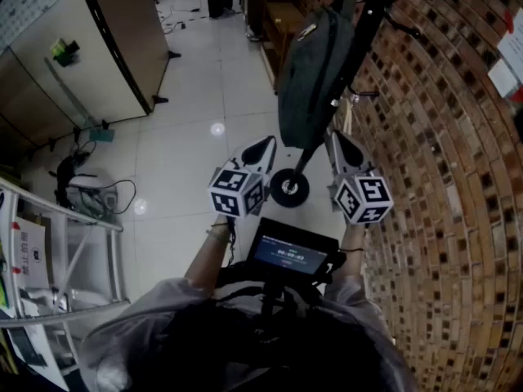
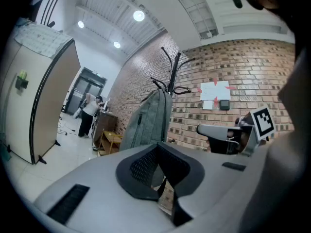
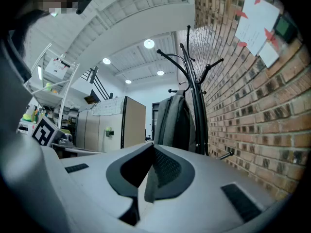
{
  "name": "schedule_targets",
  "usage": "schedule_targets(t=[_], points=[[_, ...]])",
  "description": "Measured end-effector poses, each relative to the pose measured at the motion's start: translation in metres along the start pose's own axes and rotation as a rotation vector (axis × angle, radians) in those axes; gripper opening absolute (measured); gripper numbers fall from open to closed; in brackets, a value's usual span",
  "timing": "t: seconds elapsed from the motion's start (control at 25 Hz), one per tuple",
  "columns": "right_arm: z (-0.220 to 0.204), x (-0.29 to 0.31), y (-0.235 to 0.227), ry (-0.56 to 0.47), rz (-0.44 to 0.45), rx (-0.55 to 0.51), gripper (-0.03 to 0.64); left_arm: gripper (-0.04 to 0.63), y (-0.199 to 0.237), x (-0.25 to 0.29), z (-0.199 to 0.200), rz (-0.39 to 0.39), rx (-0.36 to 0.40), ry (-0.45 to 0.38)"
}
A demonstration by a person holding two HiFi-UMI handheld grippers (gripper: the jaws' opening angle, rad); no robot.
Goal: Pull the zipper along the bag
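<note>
A grey backpack [image 1: 313, 76] hangs on a black coat stand [image 1: 369, 15] against the brick wall. In the left gripper view the backpack [image 2: 148, 120] shows a short dark zipper [image 2: 139, 120] on its side. My left gripper [image 1: 265, 144] is held up short of the bag's lower left, shut and empty. My right gripper [image 1: 335, 135] sits just below the bag's bottom right, also shut with nothing in it. Neither touches the bag. The left gripper [image 2: 158, 145] and the right gripper [image 3: 153, 147] both point at the backpack [image 3: 175, 120] from a short distance.
A brick wall [image 1: 441, 178] runs along the right, with papers [image 1: 508, 60] pinned on it. The stand's round base [image 1: 290, 188] rests on the white tiled floor. Beige cabinets [image 1: 90, 47] and a metal rack [image 1: 57, 251] stand left; a wooden shelf [image 1: 282, 23] is beyond the bag. A person [image 2: 89, 113] stands far off.
</note>
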State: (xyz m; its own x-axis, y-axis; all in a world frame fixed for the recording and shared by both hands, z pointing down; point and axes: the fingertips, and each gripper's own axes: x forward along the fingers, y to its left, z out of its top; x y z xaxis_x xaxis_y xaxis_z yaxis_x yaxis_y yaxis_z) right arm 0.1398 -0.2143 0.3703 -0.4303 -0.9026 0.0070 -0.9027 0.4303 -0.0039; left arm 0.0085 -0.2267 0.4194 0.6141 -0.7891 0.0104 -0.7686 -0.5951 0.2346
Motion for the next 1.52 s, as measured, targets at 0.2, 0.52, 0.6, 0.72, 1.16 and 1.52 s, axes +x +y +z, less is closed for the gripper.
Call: schedule_targets(t=[0.2, 0.52, 0.6, 0.72, 1.16, 1.52], points=[[0.035, 0.02, -0.009, -0.017, 0.012, -0.105, 0.002, 0.008, 0.018, -0.002, 0.002, -0.001, -0.015, 0.004], [0.094, 0.055, -0.02, -0.007, 0.022, -0.326, 0.062, 0.008, 0.04, -0.002, -0.001, -0.017, -0.026, 0.025], [0.107, 0.064, -0.022, 0.004, 0.017, -0.392, 0.063, 0.008, 0.045, -0.003, -0.003, -0.014, -0.036, 0.028], [0.125, 0.078, -0.025, 0.022, 0.004, -0.5, 0.082, 0.008, 0.051, -0.004, -0.008, -0.01, -0.055, 0.033], [0.152, 0.134, -0.038, 0.162, -0.071, -0.959, 0.092, 0.008, 0.063, -0.006, -0.005, 0.006, -0.099, 0.01], [0.144, 0.143, -0.038, 0.266, -0.064, -1.178, 0.091, 0.008, 0.069, -0.004, -0.002, 0.016, -0.11, 0.0]])
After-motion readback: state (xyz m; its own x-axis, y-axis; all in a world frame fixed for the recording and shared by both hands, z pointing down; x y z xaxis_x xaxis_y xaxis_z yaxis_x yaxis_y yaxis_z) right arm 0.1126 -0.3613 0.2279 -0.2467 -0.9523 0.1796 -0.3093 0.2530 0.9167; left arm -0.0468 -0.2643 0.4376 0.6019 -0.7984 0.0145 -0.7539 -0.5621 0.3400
